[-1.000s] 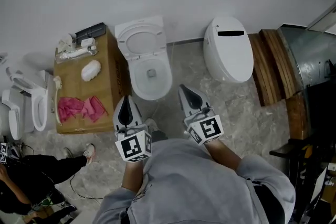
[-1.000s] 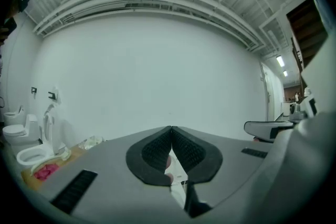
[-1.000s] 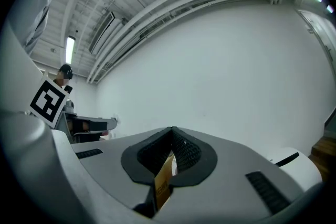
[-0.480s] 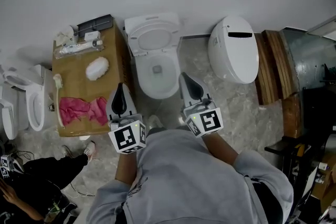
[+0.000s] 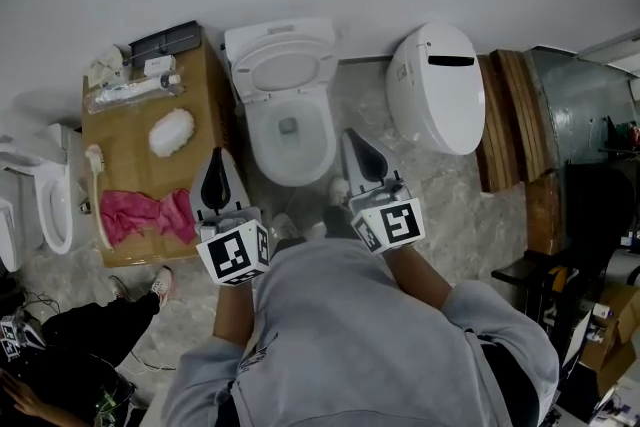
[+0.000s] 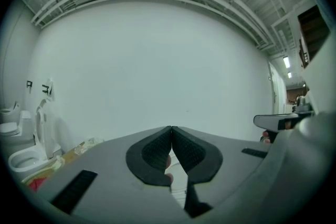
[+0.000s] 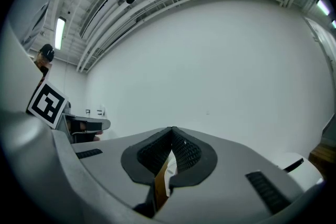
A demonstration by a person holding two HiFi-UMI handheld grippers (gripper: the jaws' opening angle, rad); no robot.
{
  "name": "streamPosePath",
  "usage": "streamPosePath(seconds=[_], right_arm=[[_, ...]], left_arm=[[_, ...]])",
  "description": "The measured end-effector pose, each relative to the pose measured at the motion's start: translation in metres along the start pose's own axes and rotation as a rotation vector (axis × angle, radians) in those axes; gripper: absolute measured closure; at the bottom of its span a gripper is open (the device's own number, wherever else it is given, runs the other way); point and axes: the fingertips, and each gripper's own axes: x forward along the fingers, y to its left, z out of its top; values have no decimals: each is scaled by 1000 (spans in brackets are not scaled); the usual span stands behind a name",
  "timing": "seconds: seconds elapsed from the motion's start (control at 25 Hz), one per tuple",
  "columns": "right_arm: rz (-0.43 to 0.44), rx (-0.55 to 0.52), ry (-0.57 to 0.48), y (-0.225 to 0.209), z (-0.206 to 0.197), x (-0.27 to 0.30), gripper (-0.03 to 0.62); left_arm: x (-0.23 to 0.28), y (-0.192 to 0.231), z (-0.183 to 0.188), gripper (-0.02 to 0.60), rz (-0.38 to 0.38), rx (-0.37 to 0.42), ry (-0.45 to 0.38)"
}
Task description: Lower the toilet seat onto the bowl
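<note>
L hand-held gripper (image 5: 217, 160) further left vs. earlier

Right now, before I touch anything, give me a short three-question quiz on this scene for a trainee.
1. True or false: the white toilet seat stands raised, off the white ceramic bowl.
2. What lies on the brown cardboard box? A) crumpled pink cloth B) blue bucket C) red book
3. Fill in: the left tool and right tool each have jaws ____.
Key: 1 true; 2 A; 3 shut.
</note>
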Motion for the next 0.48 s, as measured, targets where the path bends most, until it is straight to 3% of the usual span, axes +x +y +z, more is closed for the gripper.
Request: streamPosePath(seconds=[0.48], right_arm=[[106, 26, -32, -95, 9, 77, 595]], left_arm=[[83, -53, 12, 581, 118, 0, -16]])
